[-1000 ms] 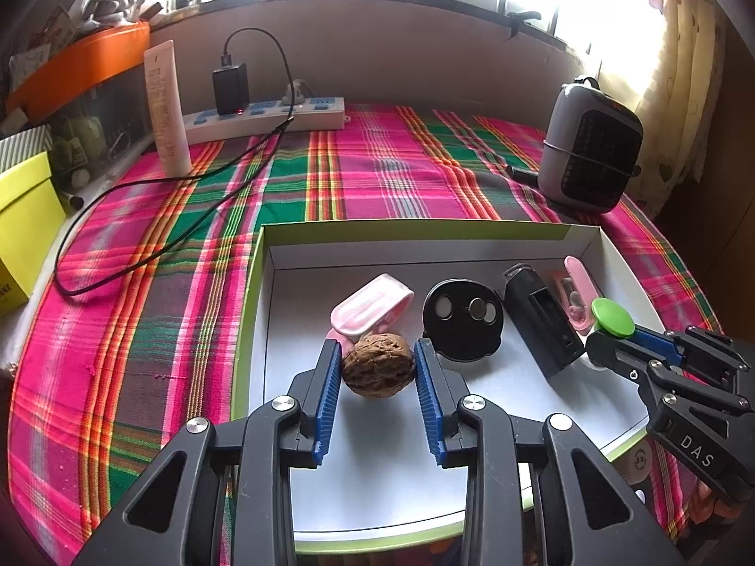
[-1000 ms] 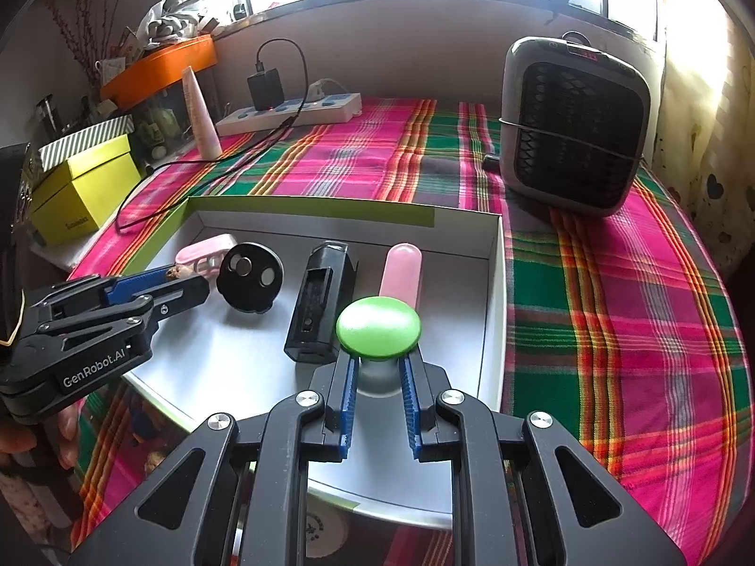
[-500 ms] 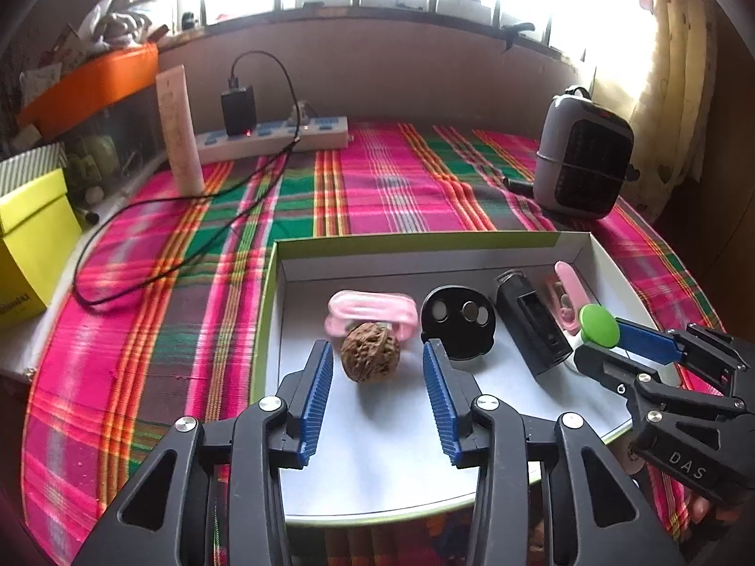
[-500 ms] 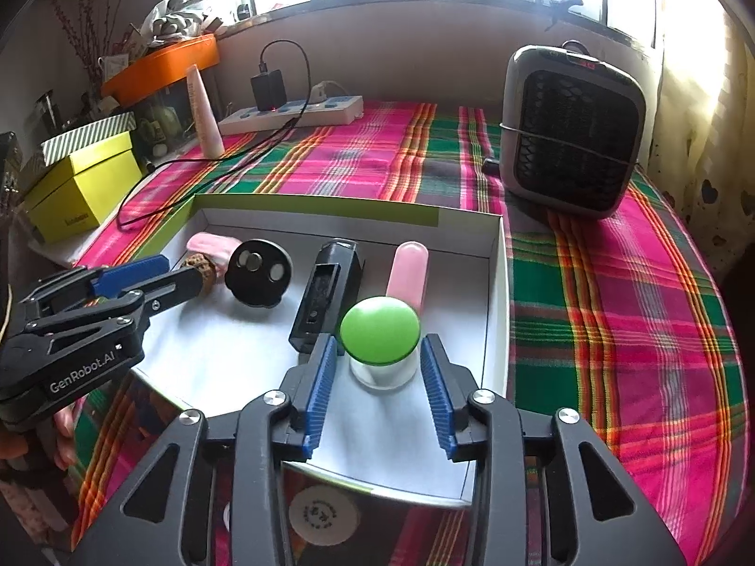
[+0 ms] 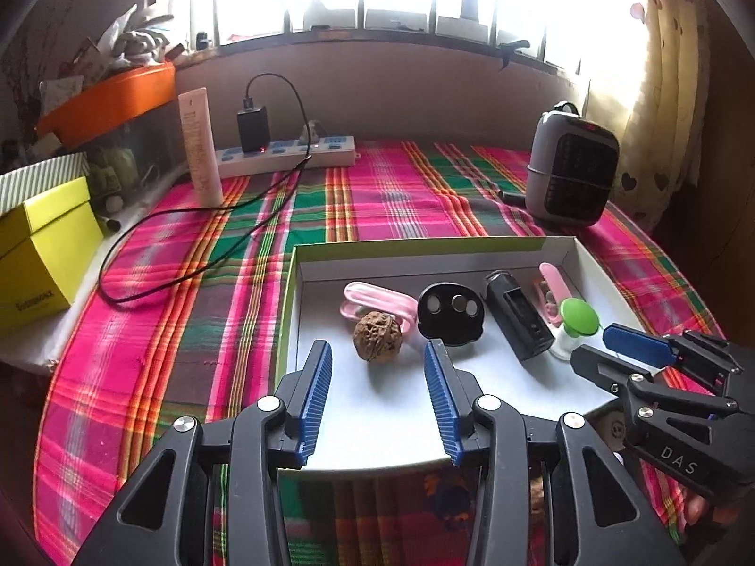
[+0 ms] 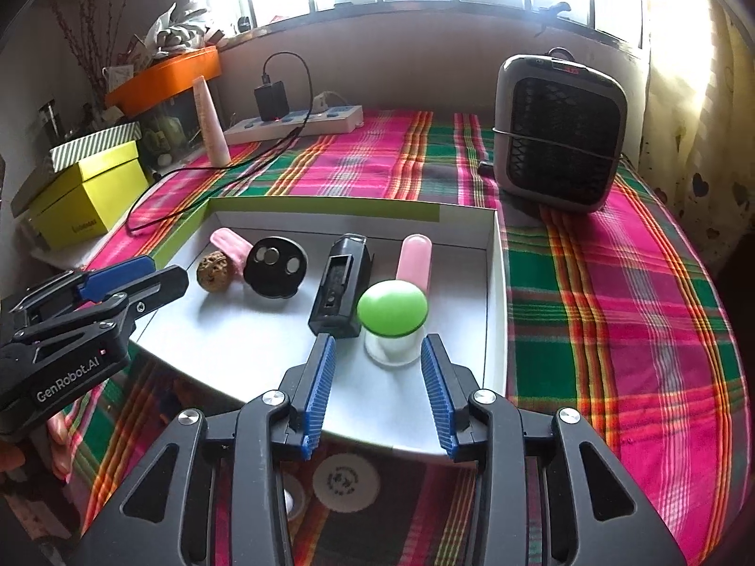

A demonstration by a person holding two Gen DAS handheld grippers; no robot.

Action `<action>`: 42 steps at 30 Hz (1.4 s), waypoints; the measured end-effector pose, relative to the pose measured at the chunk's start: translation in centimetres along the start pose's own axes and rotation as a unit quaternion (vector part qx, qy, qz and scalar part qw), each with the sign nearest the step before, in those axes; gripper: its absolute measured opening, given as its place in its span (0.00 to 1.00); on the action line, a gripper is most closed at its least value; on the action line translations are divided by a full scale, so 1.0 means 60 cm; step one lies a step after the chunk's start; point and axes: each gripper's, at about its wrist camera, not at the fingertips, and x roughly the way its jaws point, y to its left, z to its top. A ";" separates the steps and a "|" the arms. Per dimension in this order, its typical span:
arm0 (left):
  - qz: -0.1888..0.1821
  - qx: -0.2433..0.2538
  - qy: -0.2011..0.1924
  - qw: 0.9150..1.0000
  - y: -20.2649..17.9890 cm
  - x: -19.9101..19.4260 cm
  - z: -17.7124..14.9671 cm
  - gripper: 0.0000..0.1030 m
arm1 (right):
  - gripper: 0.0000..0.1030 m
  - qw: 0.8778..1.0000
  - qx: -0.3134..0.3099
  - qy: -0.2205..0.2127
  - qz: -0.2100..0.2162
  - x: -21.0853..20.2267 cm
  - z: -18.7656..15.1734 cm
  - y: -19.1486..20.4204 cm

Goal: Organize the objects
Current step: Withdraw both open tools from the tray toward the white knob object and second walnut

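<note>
Both your grippers stand open over the tray, each with nothing in its grasp.

Your left gripper (image 5: 377, 361) has just been opening; its blue pads are spread apart and the walnut (image 5: 378, 342) sits free on the white tray (image 5: 424, 247) floor just beyond the tips, touching a pink clip (image 5: 377, 299). Your right gripper (image 6: 377, 353) has likewise just been opening; the green-capped bottle (image 6: 392, 318) stands upright between its tips, but the pads do not press it. Between walnut and bottle lie a round black disc (image 6: 276, 266), a black rectangular device (image 6: 340, 290) and a pink case (image 6: 414, 257). The tray rests on the plaid-covered counter (image 6: 613, 306), near a grey heater (image 6: 561, 134).
</note>
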 end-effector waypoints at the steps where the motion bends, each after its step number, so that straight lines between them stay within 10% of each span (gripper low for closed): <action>1: 0.002 0.000 -0.002 1.000 0.000 -0.003 -0.001 0.38 | 0.38 1.000 0.000 -0.001 0.000 -0.002 -0.001 0.001; 27: 0.026 0.010 -0.028 0.999 -0.009 -0.082 -0.058 0.38 | 0.38 0.999 -0.012 -0.040 0.007 -0.073 -0.046 0.041; 42: -0.030 -0.028 0.005 0.999 0.010 -0.079 -0.100 0.39 | 0.38 0.999 -0.004 -0.031 0.008 -0.083 -0.080 0.030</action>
